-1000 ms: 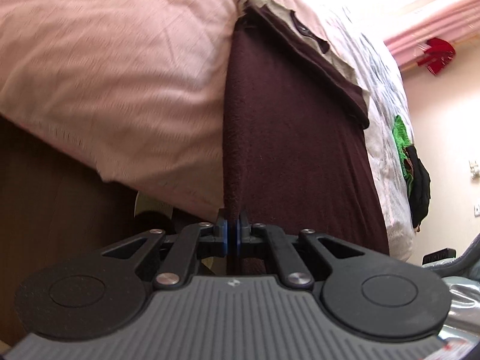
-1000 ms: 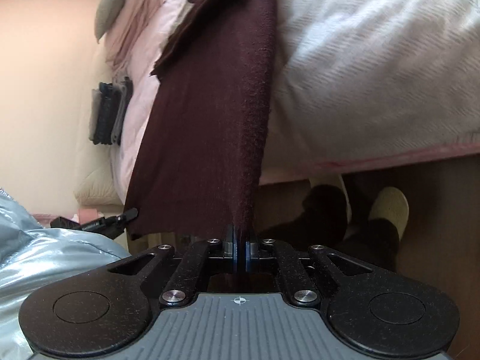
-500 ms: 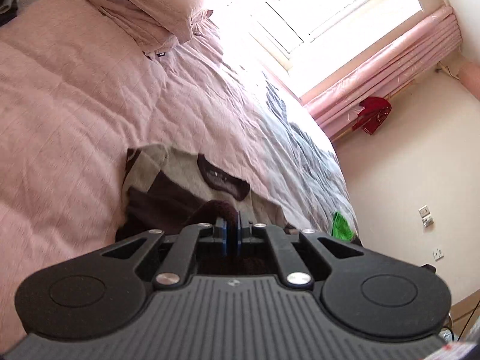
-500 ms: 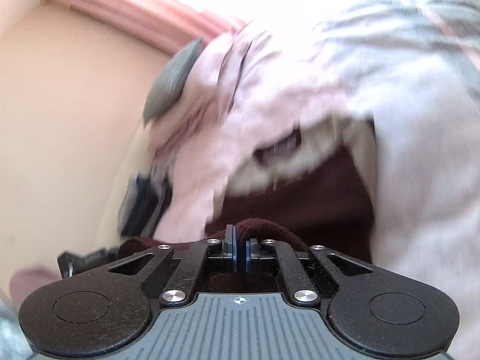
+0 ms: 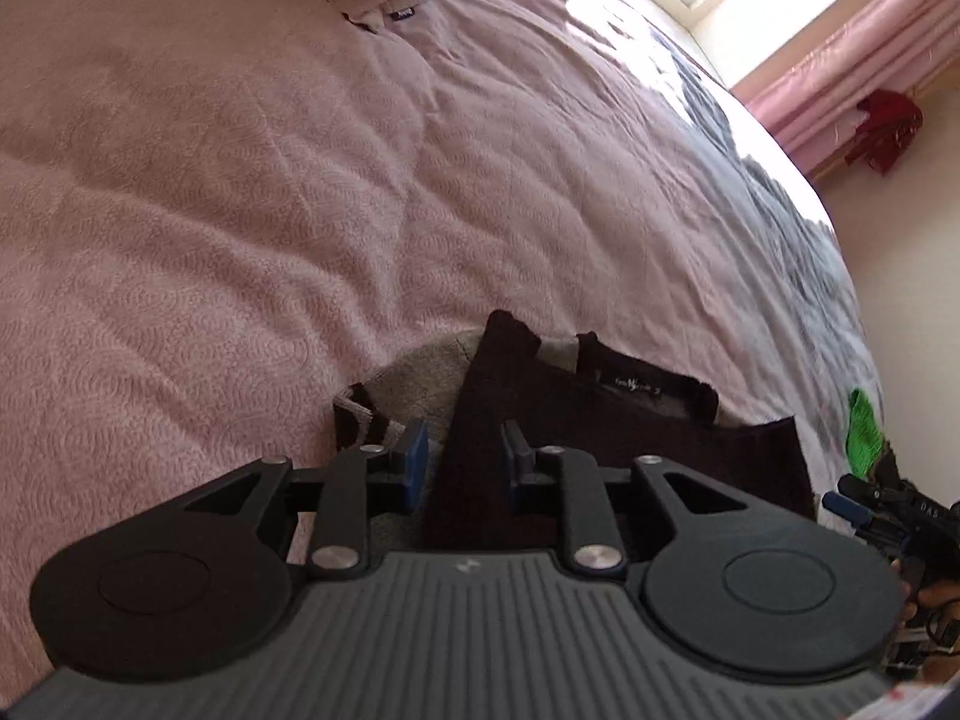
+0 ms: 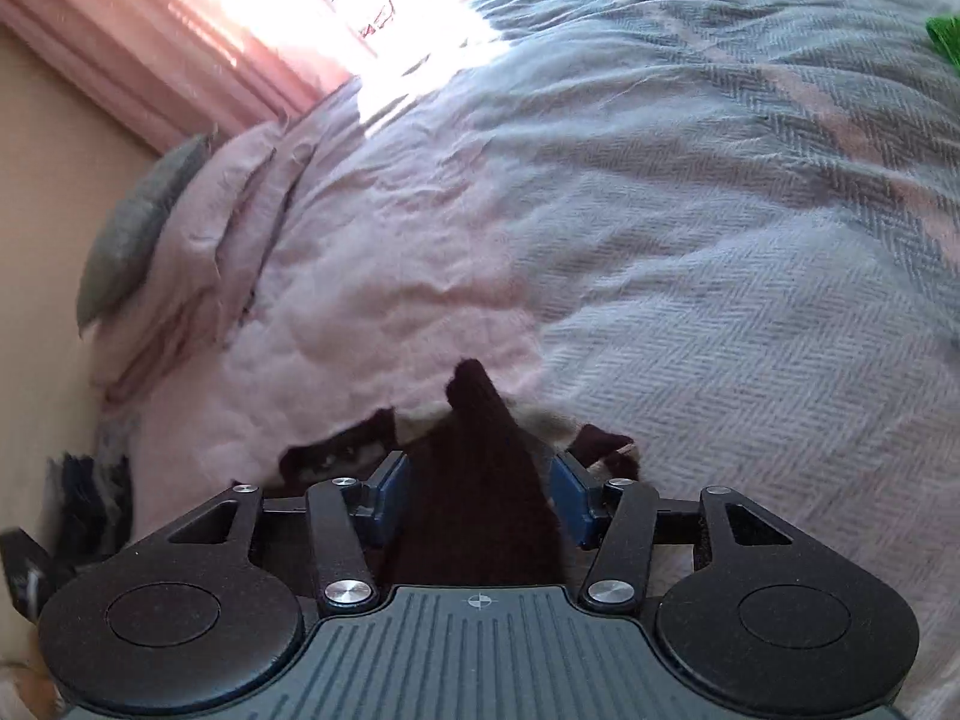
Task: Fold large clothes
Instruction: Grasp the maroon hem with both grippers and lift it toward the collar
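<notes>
Sweater, dark brown with a beige yoke, lies on the pink quilt near the bed's edge. Left gripper and right gripper are both opening, a brown corner standing loose between each pair of jaws.

A bed covered by a pink quilted bedspread carries everything. A dark brown and beige sweater lies folded on it near the edge. A grey herringbone blanket covers the far part, pink pillows are stacked at the head, and a green garment sits near the bed's edge.
</notes>
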`<state>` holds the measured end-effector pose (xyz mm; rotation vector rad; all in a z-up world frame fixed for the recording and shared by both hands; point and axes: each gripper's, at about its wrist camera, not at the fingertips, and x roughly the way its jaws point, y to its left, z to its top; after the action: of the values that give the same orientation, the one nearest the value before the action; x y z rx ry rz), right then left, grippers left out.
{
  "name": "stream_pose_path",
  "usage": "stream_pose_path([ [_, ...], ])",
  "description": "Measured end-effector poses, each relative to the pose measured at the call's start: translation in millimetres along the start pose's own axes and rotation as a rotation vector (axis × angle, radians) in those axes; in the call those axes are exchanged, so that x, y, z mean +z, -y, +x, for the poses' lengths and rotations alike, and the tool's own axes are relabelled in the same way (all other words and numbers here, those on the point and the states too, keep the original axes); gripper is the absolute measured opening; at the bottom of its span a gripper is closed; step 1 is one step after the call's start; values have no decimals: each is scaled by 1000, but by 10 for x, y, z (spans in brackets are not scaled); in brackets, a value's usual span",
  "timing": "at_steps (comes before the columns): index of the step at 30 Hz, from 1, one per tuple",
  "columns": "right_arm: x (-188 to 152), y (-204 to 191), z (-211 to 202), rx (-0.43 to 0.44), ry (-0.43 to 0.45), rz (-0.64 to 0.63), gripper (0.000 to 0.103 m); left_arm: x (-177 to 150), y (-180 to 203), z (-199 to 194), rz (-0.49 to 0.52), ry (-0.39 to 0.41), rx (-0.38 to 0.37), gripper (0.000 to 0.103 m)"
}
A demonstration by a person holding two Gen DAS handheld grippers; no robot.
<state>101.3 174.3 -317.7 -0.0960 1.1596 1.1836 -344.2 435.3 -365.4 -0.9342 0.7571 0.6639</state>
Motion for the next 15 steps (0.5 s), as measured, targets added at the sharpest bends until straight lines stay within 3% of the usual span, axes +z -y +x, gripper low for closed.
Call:
stream_pose_path([
  [2,-21,-65,109,-28,11,-68,50,36,42,142,53,-9,16,26],
  [6,-12,-137,390,-78,-19,-158,49,123,172,429,180,-18,46,26],
  [7,-18,-165,476,-86,-26,-196,30,134,206,476,205,-21,41,26],
  [8,-25,-194,515,-82,-33,-228,3,140,237,511,228,-25,27,25],
  [9,-35,-222,510,-89,-24,-247,2,144,269,535,254,-31,14,22],
  [10,-39,-252,471,-83,5,-265,1,133,303,529,290,-15,19,3],
  [12,-30,-300,356,-86,64,-281,1,124,319,431,323,54,44,4],
  [15,55,-296,268,-99,130,-248,1,154,252,223,292,166,39,4],
])
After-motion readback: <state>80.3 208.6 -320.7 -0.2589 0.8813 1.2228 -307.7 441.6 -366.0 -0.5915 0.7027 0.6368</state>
